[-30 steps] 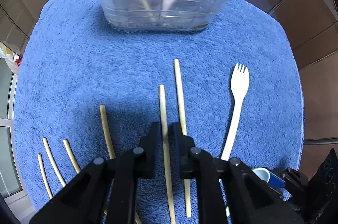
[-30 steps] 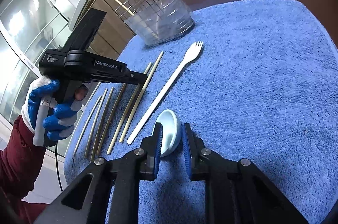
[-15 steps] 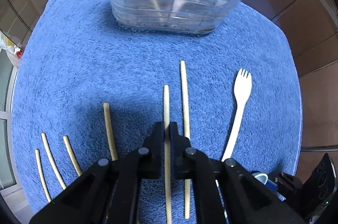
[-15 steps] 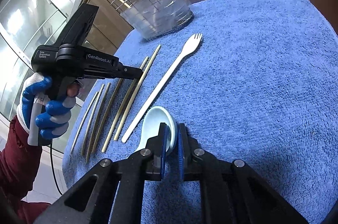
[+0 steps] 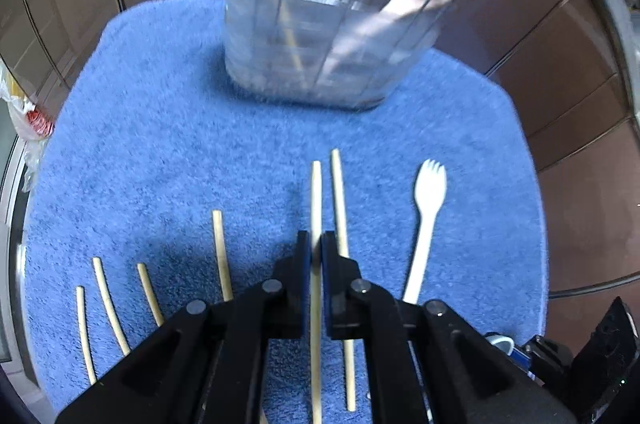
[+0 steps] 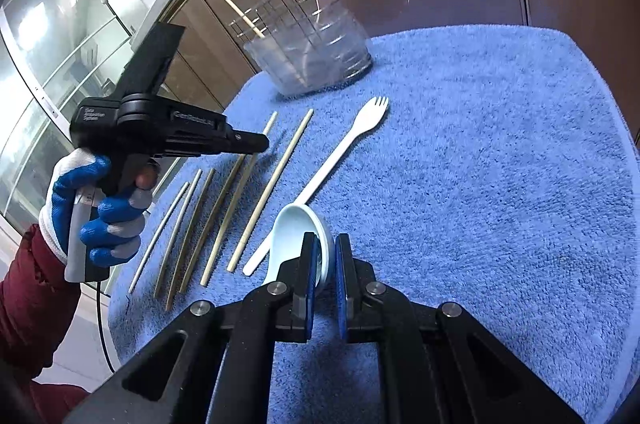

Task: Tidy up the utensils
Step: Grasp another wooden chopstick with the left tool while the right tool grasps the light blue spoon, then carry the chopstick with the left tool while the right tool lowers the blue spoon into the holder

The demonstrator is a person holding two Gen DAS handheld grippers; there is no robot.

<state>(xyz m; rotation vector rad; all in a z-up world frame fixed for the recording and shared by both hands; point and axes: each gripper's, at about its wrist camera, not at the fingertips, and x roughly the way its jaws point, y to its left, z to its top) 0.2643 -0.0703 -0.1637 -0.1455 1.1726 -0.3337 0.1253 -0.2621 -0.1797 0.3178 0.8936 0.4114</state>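
Your left gripper (image 5: 316,250) has its fingers clamped on a chopstick (image 5: 316,192), which runs straight out ahead between them, over the blue towel (image 5: 160,160). Just to its right lies a second chopstick (image 5: 340,200), and beyond that the white fork (image 5: 428,200), tines toward the caddy (image 5: 320,36). Four more sticks (image 5: 220,248) lie fanned out on your left. The wire caddy stands at the towel's far edge, holding one chopstick upright and a spoon leaning to the right.

Over on your right gripper (image 6: 324,256), the fingers are pinching the rim of a pale blue spoon (image 6: 296,228); its bowl sits tilted by the fork's handle end. Your gloved left hand (image 6: 96,204) grips its tool out to the side, above the row of sticks.
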